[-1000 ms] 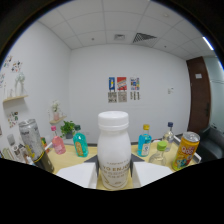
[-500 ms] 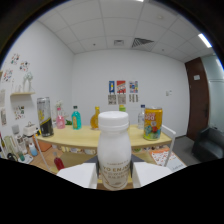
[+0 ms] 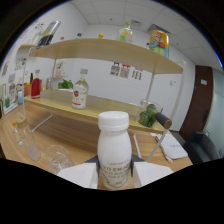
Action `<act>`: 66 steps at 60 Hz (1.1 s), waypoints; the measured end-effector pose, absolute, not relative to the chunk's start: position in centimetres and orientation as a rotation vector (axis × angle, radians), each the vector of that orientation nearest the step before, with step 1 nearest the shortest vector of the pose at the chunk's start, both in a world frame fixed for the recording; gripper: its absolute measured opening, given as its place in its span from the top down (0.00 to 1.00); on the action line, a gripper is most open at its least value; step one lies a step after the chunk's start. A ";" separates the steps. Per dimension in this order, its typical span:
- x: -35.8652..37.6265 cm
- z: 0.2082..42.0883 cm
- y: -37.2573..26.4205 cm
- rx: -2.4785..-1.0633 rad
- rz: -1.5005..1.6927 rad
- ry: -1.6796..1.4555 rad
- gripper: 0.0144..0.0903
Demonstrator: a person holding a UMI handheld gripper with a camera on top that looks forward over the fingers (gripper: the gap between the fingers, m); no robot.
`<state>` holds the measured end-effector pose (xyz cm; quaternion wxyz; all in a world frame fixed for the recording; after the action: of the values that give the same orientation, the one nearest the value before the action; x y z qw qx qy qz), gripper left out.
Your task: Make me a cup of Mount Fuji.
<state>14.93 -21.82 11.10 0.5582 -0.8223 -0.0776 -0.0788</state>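
Note:
A white plastic bottle (image 3: 114, 150) with a white cap stands upright between my fingers, and my gripper (image 3: 115, 176) is shut on its lower body. The white fingertips (image 3: 80, 175) show on either side of the bottle. Just beyond them, on the wooden table (image 3: 145, 147), stand clear glass cups (image 3: 59, 157). A glass holding something green (image 3: 148, 114) sits further back on the lower shelf.
A clear bottle with a red label (image 3: 80, 90) stands on the lower wooden shelf (image 3: 60, 107). The upper shelf (image 3: 100, 50) carries a bottle (image 3: 125, 34) and a colourful can (image 3: 159, 42). A white notebook (image 3: 172, 147) lies right of the bottle. A dark door (image 3: 202, 100) is beyond.
The gripper has dropped with the bottle still held. The top-shelf bottles that were level with it now sit high above, and the lower shelf, table and glass cups have come into view.

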 end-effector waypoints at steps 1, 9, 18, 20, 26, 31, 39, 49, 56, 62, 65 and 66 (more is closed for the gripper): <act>15.0 11.0 -21.7 -1.939 -0.216 -0.217 0.56; 14.6 10.9 -21.1 -1.892 -0.446 -0.513 0.56; 13.8 12.4 -20.5 -1.756 -0.691 -0.816 0.56; 13.5 12.7 -20.4 -1.727 -0.740 -0.875 0.56; 12.8 12.9 -20.0 -1.634 -0.882 -1.052 0.56; 12.0 13.2 -20.0 -1.543 -0.993 -1.197 0.56; 10.8 13.7 -19.6 -1.358 -1.175 -1.405 0.56; 10.3 14.8 -19.2 -1.156 -1.391 -1.588 0.57; 10.4 15.1 -18.9 -1.085 -1.492 -1.658 0.57; 10.6 14.8 -19.1 -1.073 -1.521 -1.705 0.57; 10.7 14.7 -19.1 -1.082 -1.518 -1.701 0.57; 10.7 14.8 -19.1 -1.085 -1.517 -1.697 0.56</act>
<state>10.74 -19.13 14.80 0.3051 -0.4100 -0.6408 -0.5729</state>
